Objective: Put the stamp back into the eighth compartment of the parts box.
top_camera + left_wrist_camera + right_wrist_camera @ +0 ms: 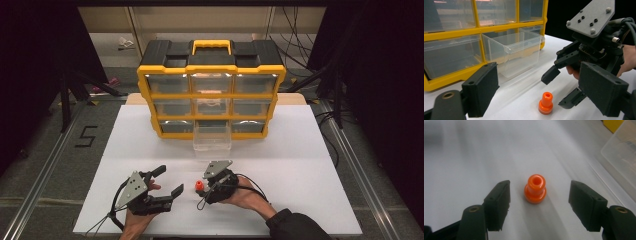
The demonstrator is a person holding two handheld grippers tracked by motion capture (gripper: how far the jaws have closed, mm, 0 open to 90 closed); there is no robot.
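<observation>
Orange plastic piece standing upright on the white table, between the parted jaws of my right gripper.

Both my jaws stand wide apart with nothing in them; the piece sits in the gap, touching neither (clearest in my right gripper view, where a hole shows in its top). My left gripper lies off to the left of it, jaws also spread and empty. Farther back, a clear drawer is pulled out from the bottom row of the yellow-and-black organizer, resting on the table beyond the piece. My right hand wraps the gripper's body from behind.
</observation>
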